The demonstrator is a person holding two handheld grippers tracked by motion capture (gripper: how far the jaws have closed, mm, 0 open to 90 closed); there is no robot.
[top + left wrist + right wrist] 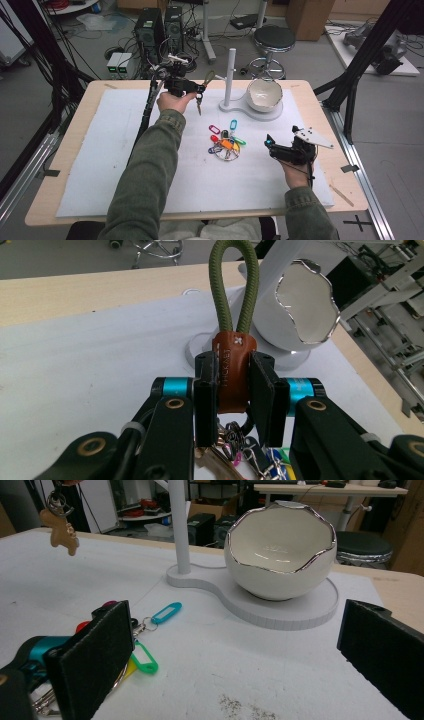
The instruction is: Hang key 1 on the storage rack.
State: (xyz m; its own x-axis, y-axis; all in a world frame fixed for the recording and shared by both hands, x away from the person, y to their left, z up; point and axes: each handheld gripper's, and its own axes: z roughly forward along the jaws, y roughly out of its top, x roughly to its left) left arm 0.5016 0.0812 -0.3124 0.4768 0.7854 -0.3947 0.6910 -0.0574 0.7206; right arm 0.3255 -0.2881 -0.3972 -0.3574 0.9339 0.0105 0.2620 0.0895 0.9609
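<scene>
The left gripper (pixel 196 89) is raised over the far part of the counter (pixel 60 165), near its far edge, with its fingers (pixel 206 395) pinching the brown leather tab (pixel 233 371) of a keychain (pixel 204 89). The green cord loop (pixel 235 287) stands up beyond the fingers; keys and rings (pixel 240 450) dangle beneath them, and a small gingerbread charm (pixel 61 529) hangs from the bunch. Just beside it stands a white post (pixel 231 75) on a stand (pixel 272 116) that also carries an eggshell-shaped bowl (pixel 264 94).

The right gripper (pixel 280 147) rests near the right edge, its fingers (pixel 95 655) spread wide with nothing between them. A pile of coloured key tags (pixel 226 142) lies in the middle of the counter.

The likely aim is to hang the loop on the post. The loop is narrow and floppy, so it may catch on the post's top or slide past it. The swinging keys could knock the post or bowl. The grip is on smooth leather alone, so the weight below could pull the tab out of the fingers. The light stand could also shift if bumped, with no other hand steadying it.
</scene>
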